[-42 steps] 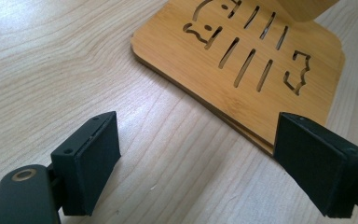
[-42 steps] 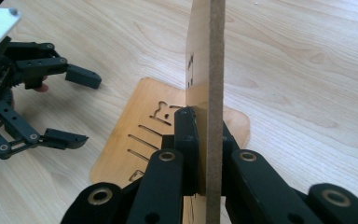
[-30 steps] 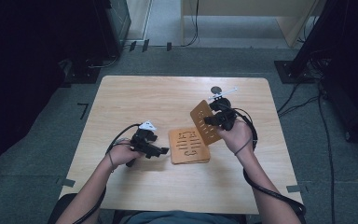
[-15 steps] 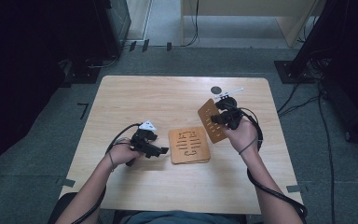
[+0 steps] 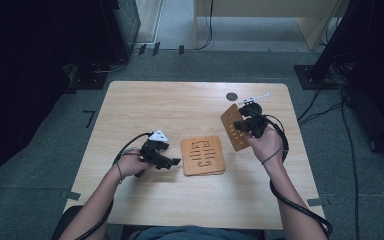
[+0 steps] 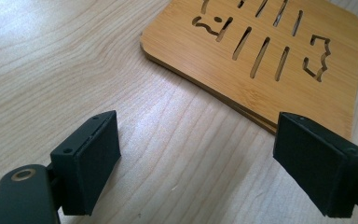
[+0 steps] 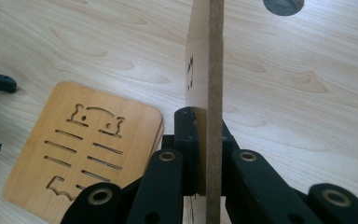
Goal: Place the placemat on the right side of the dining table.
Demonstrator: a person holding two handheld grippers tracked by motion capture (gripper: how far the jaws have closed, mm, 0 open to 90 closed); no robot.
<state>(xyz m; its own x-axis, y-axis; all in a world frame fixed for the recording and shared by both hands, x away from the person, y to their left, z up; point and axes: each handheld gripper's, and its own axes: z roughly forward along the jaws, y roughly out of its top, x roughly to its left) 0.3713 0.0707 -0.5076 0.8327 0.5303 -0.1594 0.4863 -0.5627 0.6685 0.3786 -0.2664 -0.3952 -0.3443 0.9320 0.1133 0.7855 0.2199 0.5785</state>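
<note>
Right tongs (image 7: 205,140) clamp a thin bamboo coaster (image 5: 234,127) (slotted, edge-on); left tongs (image 6: 205,158) gape, holding nothing.

Desk (image 5: 180,107): rectangular top, light wood grain, rounded corners, standing on grey carpeted floor (image 5: 45,165). Surface mostly bare. Stack of bamboo trivets (image 5: 203,156) lying flat near centre, slightly toward person's side; top trivet square with rounded corners, cut-out slots and animal shapes; edges of a lower board visible beneath it in left gripper view (image 6: 261,56). Small dark round disc (image 5: 232,96) lying near far edge, right of centre, well apart from stack.
</note>
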